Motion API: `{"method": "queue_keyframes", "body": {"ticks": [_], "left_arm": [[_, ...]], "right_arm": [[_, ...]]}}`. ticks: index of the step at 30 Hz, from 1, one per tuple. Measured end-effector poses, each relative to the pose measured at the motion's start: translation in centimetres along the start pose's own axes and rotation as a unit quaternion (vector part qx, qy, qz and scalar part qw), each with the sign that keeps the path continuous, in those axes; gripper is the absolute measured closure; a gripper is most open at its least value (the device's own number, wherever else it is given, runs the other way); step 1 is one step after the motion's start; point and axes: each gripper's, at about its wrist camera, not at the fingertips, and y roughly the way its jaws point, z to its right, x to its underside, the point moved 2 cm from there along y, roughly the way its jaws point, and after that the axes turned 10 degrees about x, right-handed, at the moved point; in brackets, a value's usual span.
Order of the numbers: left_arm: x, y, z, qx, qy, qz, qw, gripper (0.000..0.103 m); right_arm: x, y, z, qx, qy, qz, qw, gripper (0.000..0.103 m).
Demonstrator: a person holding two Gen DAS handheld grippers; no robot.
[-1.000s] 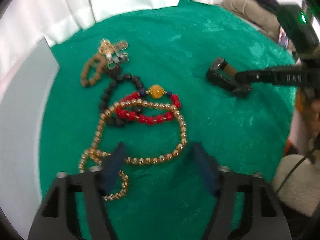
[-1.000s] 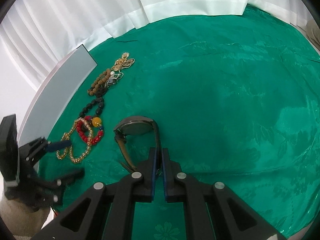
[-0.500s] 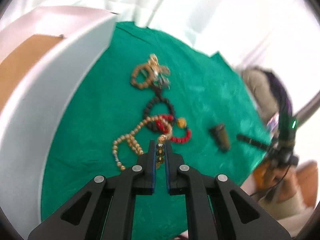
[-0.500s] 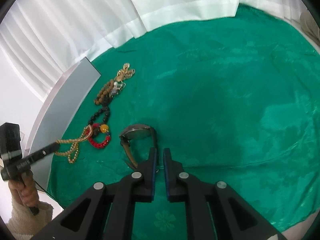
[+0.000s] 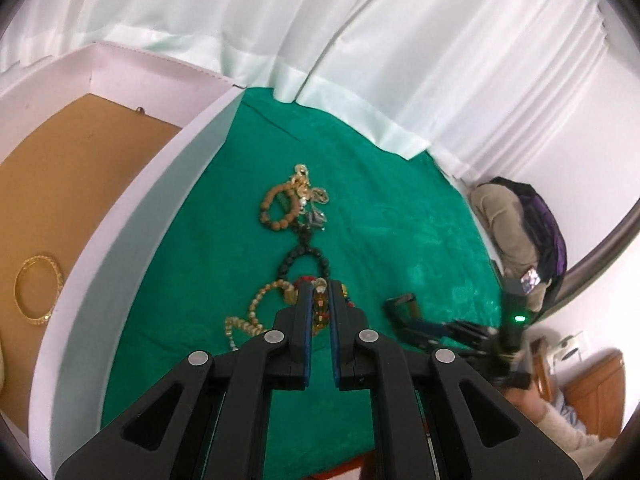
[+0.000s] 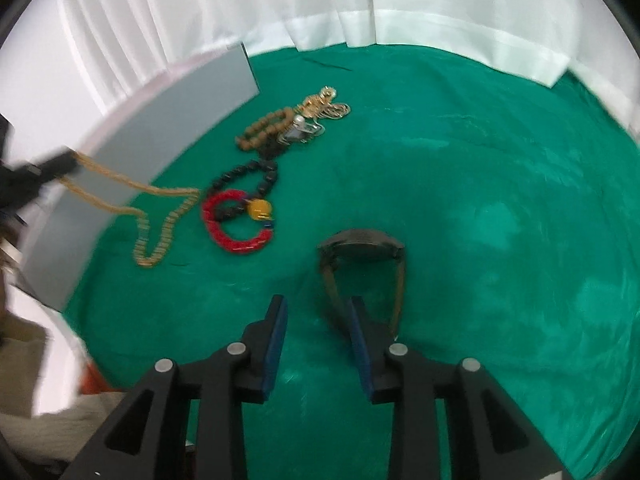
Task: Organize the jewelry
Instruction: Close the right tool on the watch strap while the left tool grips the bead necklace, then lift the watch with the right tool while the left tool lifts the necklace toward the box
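My left gripper (image 5: 320,294) is shut on a gold bead necklace (image 5: 256,312) and holds one end up; the rest trails on the green cloth (image 5: 380,220). In the right wrist view the necklace (image 6: 160,216) stretches from the left gripper (image 6: 66,164) down to the cloth. My right gripper (image 6: 318,312) is open just behind a brown-strapped watch (image 6: 362,244) that lies on the cloth; its right finger touches a strap. A red bead bracelet (image 6: 236,220), a black bead bracelet (image 6: 248,170), a brown bead bracelet (image 6: 264,130) and a gold tangle (image 6: 324,106) lie in a row.
A white box (image 5: 132,216) with a brown floor stands at the left of the cloth and holds a gold bangle (image 5: 38,290). White curtains (image 5: 320,40) hang behind. A bag (image 5: 520,224) lies at the far right.
My left gripper closed on the gold necklace and lifted it toward the box. My right gripper opened and let go of the watch strap.
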Motion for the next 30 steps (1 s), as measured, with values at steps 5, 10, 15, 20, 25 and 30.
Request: {"method": "queue_keyframes", "body": {"ticks": [5, 10, 15, 20, 25, 30], "left_arm": [[0.3, 0.3, 0.2, -0.012, 0.006, -0.009, 0.9999, 0.098], [0.4, 0.7, 0.3, -0.020, 0.012, -0.014, 0.9996, 0.098], [0.2, 0.8, 0.7, -0.031, 0.015, -0.021, 0.9992, 0.098], [-0.7, 0.2, 2.1, -0.034, 0.026, -0.027, 0.9987, 0.098], [-2.4, -1.4, 4.3, -0.019, 0.033, -0.016, 0.9991, 0.098], [-3.9, -2.9, 5.7, -0.019, 0.043, -0.001, 0.9989, 0.098]], "right_arm": [[-0.4, 1.9, -1.3, 0.033, -0.031, -0.014, 0.999, 0.071], [-0.6, 1.0, -1.3, 0.027, -0.025, -0.010, 0.999, 0.085], [-0.4, -0.3, -1.0, 0.021, -0.011, -0.003, 1.000, 0.089], [-1.0, -2.6, -0.4, -0.006, 0.013, 0.014, 1.000, 0.091], [-2.1, -5.4, 0.5, -0.035, 0.031, 0.034, 0.998, 0.103], [-3.4, -6.1, 1.8, -0.063, 0.055, 0.039, 0.996, 0.103]]}}
